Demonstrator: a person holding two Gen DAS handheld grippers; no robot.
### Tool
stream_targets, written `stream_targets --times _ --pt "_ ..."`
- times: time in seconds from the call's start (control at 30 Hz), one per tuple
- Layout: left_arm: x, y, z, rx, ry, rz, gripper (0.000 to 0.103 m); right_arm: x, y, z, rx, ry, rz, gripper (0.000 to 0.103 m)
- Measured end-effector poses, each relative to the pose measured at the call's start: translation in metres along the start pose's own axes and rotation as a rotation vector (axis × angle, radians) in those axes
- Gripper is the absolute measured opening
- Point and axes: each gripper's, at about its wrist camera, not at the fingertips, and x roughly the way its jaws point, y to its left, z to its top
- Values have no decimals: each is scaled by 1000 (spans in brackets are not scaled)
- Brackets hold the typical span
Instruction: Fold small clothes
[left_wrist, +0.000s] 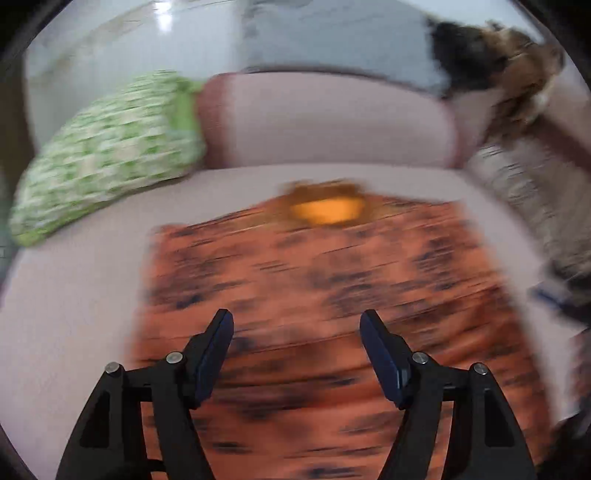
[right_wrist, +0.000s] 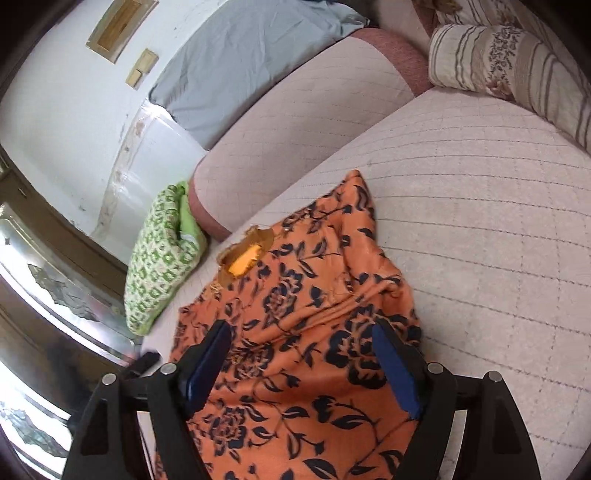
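- My left gripper (left_wrist: 296, 325) hangs with its jaws spread wide and nothing between them, just above the near part of the orange garment (left_wrist: 325, 302); this view is smeared by motion blur, so I can't read fine detail there.
- My right gripper (right_wrist: 301, 332) is likewise released, jaws apart and empty, poised over the same orange garment (right_wrist: 306, 332) near its right-hand edge.
- The garment is a small orange piece with a dark floral print, lying mostly flat on the sofa seat (right_wrist: 480, 221), its neckline with a yellow label (right_wrist: 243, 262) pointing toward the backrest (right_wrist: 295, 110).
- Its right side is rumpled: a flap or sleeve is bunched up and ridged toward the far right corner, so I judge it isn't yet smoothed for a clean fold.
- It looks thin, light and limp, perhaps a little slick; I expect it to sag and slide from a loose pinch and to drag wrinkles if pulled by one point.
- I'd take hold at the edges: one gripper at the hem corner, the other at the shoulder on the same side, pinching a single layer.
- A green patterned cushion (right_wrist: 159, 258) sits at the left end of the seat against the backrest, a striped cushion (right_wrist: 498, 55) at the far right, both apart from the garment.
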Motion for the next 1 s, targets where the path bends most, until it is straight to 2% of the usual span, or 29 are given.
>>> stream_targets --times 0.07,0.1,0.27,0.33,0.47,0.63,0.73,0.8,0.83,0.87,0.97,1.0 --pt "9 27 -12 -17 33 85 72 7 7 4 -9 26 19 81" --pt "13 47 -16 -39 58 99 72 13 11 7 -22 43 16 81" --pt "31 79 -38 -92 95 119 72 58 25 35 -17 149 36 81" --pt "39 86 -41 -113 118 104 72 82 21 48 21 190 -10 81" --pt "40 94 -47 -152 87 101 69 117 12 67 25 252 -93 80" --pt "45 100 -41 -190 71 93 51 136 19 79 -44 268 -180 75" --pt "52 107 -45 -242 90 78 44 154 14 72 -81 328 -262 68" --pt "51 108 -46 -262 78 70 38 155 15 68 -92 317 -269 64" --pt "50 108 -46 -269 75 64 33 155 16 67 -100 316 -276 55" --pt "49 106 -47 -268 69 68 32 156 17 66 -108 321 -287 39" --pt "49 101 -47 -253 65 80 27 158 14 66 -127 338 -320 20" --pt "50 102 -47 -259 71 77 26 158 13 67 -133 342 -330 18"
